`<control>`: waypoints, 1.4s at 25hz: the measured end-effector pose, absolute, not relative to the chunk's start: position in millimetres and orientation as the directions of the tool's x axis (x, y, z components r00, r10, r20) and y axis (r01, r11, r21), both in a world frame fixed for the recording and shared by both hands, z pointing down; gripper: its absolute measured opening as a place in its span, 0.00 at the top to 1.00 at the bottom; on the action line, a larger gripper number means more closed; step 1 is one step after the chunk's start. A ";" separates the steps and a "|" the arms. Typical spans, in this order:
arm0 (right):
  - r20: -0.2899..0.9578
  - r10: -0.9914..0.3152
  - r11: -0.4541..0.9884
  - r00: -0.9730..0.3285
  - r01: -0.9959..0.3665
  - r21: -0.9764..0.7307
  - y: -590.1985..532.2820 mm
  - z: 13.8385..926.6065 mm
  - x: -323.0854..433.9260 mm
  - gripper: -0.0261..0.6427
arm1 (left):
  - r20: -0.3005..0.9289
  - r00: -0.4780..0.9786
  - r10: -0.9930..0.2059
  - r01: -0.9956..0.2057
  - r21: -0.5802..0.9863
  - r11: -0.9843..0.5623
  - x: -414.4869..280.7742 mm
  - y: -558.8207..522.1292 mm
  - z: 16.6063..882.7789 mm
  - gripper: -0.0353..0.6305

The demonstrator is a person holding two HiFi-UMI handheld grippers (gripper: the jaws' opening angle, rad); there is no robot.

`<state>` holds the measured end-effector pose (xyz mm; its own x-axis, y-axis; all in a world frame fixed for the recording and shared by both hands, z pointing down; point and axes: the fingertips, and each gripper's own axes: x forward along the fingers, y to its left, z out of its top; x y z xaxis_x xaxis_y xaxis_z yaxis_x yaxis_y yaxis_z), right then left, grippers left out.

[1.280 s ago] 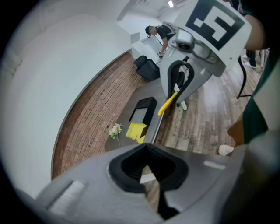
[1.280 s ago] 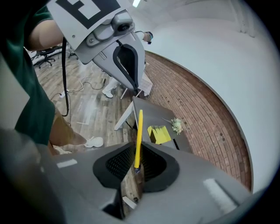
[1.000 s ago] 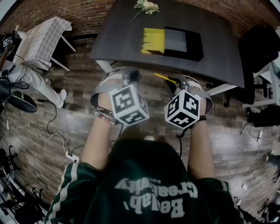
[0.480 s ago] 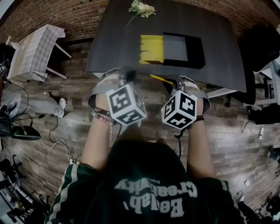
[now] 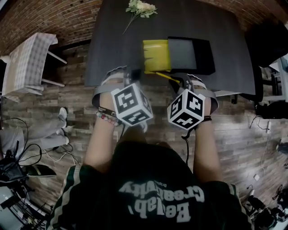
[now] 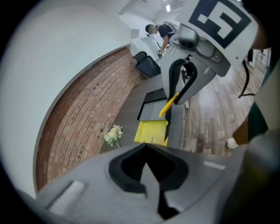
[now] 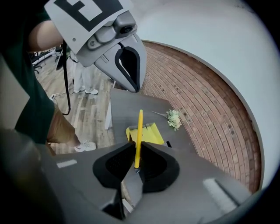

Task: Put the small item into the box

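Yellow pen [image 5: 163, 76] is sitting clamped in your right gripper [image 5: 180, 83], pinched by its near end. The rest is sticking out ahead over the near edge of the dark table [image 5: 112, 40]. It could equally be a pencil; it is too slim to settle.

Starting at the left, a checked-cloth seat [image 5: 27, 63] is standing well apart from the work. On the table's far left, a pale flower sprig [image 5: 140, 8] is lying by itself. Your left gripper [image 5: 134, 75] is hovering by the table's near edge with its jaws together and nothing between them. Just right of it, the right gripper is gripping the pen, jaws closed on the tip end. Beyond both, the box [image 5: 189, 54] is lying open on the table. It is showing a yellow flap [image 5: 156, 56] on the left and a black tray with a grey bottom on the right.

I am judging the pen to be light, stiff and smooth, so it is likely wanting to pivot or slide in a tip-end pinch. A hold nearer the middle would be steadier. This one should serve, though, if you are lowering the free end into the tray first and are opening the jaws only once the pen is resting on the grey bottom.
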<state>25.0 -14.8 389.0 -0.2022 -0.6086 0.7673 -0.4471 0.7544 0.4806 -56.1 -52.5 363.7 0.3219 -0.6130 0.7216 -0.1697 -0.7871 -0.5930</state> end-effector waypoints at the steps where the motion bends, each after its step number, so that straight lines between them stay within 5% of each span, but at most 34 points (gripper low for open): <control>1: 0.770 -0.607 0.753 -0.196 -0.452 0.479 -20.6 388.2 24.5 0.89 | 0.724 0.329 -0.606 -0.163 -0.589 -0.792 -55.5 -58.5 363.8 0.94; 35: 0.775 -0.625 0.694 -0.094 -0.522 0.496 -139.6 378.9 14.2 0.89 | 0.736 0.429 -0.524 -0.050 -0.559 -0.827 -47.2 -178.7 369.7 0.94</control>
